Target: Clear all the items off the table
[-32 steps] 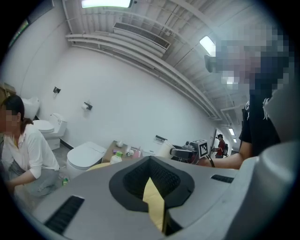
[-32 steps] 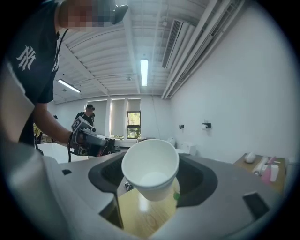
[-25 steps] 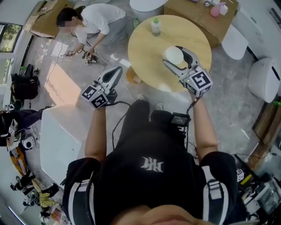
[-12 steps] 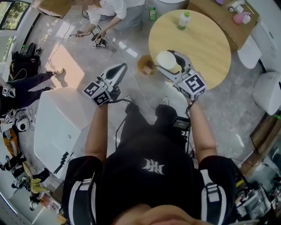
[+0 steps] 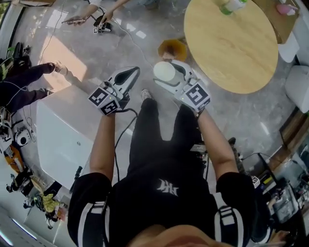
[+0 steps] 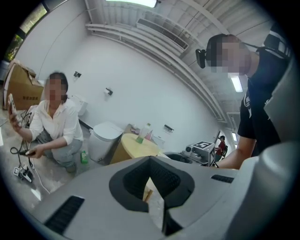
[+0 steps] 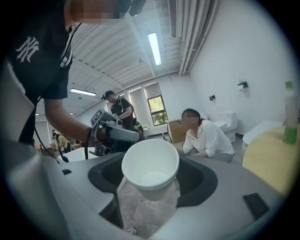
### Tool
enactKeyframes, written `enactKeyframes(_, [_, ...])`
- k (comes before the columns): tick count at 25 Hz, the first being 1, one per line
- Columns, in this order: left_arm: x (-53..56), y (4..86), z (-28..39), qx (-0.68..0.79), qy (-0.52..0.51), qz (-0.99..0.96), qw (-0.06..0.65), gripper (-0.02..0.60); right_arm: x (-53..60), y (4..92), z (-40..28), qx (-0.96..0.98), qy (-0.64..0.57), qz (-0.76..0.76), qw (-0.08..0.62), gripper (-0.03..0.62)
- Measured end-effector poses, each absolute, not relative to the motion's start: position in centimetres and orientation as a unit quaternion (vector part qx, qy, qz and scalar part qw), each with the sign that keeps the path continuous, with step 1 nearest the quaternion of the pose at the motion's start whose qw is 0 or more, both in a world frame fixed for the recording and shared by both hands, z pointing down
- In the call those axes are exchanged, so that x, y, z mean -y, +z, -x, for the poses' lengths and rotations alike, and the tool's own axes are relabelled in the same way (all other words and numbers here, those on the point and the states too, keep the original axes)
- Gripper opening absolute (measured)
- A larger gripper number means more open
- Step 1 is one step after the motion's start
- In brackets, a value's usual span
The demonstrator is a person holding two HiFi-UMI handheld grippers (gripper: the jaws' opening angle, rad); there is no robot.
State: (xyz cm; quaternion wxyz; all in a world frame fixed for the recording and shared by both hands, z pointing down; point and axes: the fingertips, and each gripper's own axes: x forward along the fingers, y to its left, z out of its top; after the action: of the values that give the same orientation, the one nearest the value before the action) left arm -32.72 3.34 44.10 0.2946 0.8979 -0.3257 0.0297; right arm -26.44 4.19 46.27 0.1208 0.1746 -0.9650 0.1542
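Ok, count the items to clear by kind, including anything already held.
Paper cup: 1, held in the right gripper
Bottle: 1, standing on the round table
Total: 2

a white paper cup (image 7: 150, 168) sits clamped between the right tongs (image 5: 169, 76), gripped by its lower body. its open mouth is tipped back toward the tongs' camera, and the inside looks white and empty. from the head view the cup (image 5: 164, 71) hangs over the floor, off the round, pale wooden tabletop (image 5: 231, 48) and near its edge. a clear bottle (image 7: 290, 112) with a green cap and a white label stands upright on the tabletop (image 7: 269, 159), toward its far edge, well apart from the cup; the head view cuts it off at the top.
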Motion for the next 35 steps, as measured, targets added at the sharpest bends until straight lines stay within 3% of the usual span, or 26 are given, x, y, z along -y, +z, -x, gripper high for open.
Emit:
enactKeyframes(13, [-4.5,62.7,29.4,0.295,0.028,-0.891,0.343,0.012,-4.0,72.2,23.4,0.942,0.188,-0.212,0.180,0.328])
enactKeyframes(24, [-4.8,73.0,29.1,0.287,0.042,-0.894,0.342,0.012,-0.8,85.2,21.9,0.940,0.171,-0.219,0.200,0.328])
enactKeyframes(35, [-4.7,78.3,28.7,0.270,0.048,-0.903,0.331,0.012,0.3,93.9,21.0,0.930,0.164,-0.224,0.242,0.330])
